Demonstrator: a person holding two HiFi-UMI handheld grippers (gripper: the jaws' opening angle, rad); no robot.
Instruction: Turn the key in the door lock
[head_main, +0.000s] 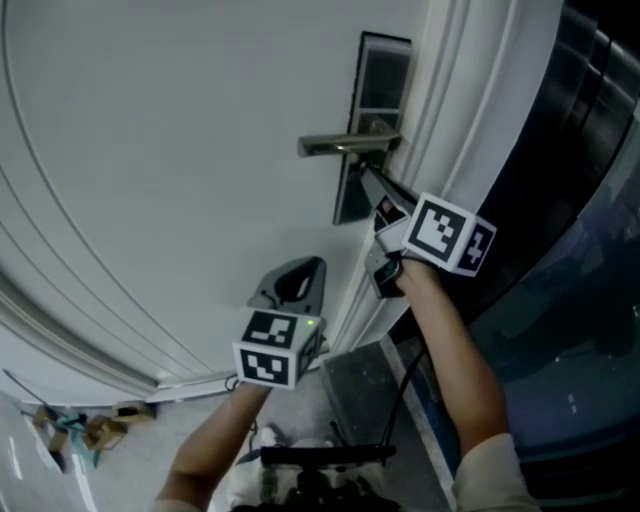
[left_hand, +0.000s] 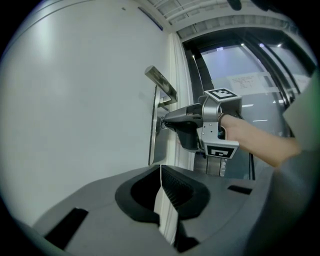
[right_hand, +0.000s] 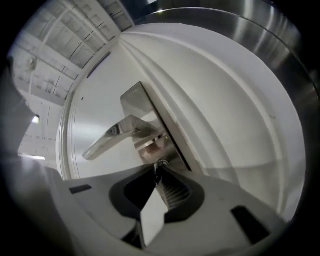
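A white door (head_main: 170, 170) carries a tall metal lock plate (head_main: 383, 75) with a lever handle (head_main: 345, 145) that stands level. My right gripper (head_main: 362, 172) points level at the plate just under the handle. In the right gripper view its jaws (right_hand: 158, 172) are shut on the small metal key (right_hand: 159, 164), which sits in the lock below the handle (right_hand: 112, 137). My left gripper (head_main: 316, 264) hangs lower and further from the door, shut with nothing in it. The left gripper view shows its tips (left_hand: 160, 167) together, with the right gripper (left_hand: 163, 123) at the plate (left_hand: 153, 130) beyond them.
The white moulded door frame (head_main: 440, 110) runs along the plate's right side, with dark glass panels (head_main: 590, 200) beyond it. A grey threshold (head_main: 365, 390) lies below the grippers. Scraps of debris (head_main: 80, 430) lie on the floor at the lower left.
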